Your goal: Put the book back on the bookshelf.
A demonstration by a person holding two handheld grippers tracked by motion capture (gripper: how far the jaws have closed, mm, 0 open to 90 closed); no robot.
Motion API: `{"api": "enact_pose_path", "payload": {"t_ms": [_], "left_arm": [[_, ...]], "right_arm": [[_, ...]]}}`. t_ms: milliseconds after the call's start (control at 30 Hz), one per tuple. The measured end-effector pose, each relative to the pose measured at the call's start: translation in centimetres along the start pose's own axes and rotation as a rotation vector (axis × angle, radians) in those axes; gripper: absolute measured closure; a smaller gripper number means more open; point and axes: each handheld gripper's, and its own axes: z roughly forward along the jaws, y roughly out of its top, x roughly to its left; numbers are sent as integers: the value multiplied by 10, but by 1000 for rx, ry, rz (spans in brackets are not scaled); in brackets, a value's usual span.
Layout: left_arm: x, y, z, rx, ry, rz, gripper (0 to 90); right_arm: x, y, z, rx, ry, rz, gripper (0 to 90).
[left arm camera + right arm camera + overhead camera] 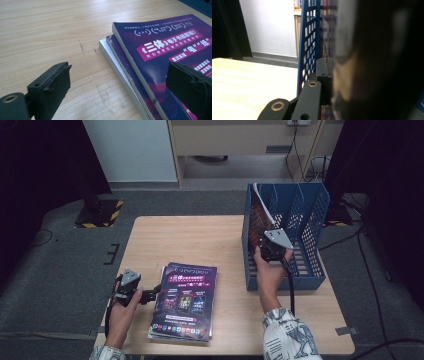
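A light wooden table (pixel 200 240) stands on dark grey carpet, with a pale wall panel and a wooden cabinet across the top of the high view.

At the lower left of that view the left gripper (pixel 150 296) lies low over the tabletop in the person's left hand (pixel 124 306), its jaws pointing right at the near edge of a stack of books (pixel 184 301). In the left gripper view the jaws are spread wide: one pad hangs over bare wood at the lower left, the other over the purple cover at the lower right, and neither presses on anything. The stack (pixel 140 65) there shows three books laid slightly askew, the top one with a purple cover and white lettering.

Right of centre in the high view stands a blue mesh file rack (pixel 310 220). The right gripper (pixel 272 249) reaches into its leftmost slot, jaws pinched on a dark-covered book (pixel 258 222) that stands on edge and leans against the rack's left wall. In the right gripper view that book (pixel 372 60) is a dark blur on the right, with the rack's blue lattice (pixel 309 42) just beside it.
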Motion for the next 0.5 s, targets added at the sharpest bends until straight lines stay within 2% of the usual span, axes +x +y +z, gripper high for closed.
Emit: {"api": "enact_pose_path", "payload": {"t_ms": [167,500], "left_arm": [[0,0,0,0,0,0,51],[0,0,0,1,-1,2,51]], "right_arm": [[6,-2,0,13,8,-22,869],[10,-6,0,15,24,-10,864]]}}
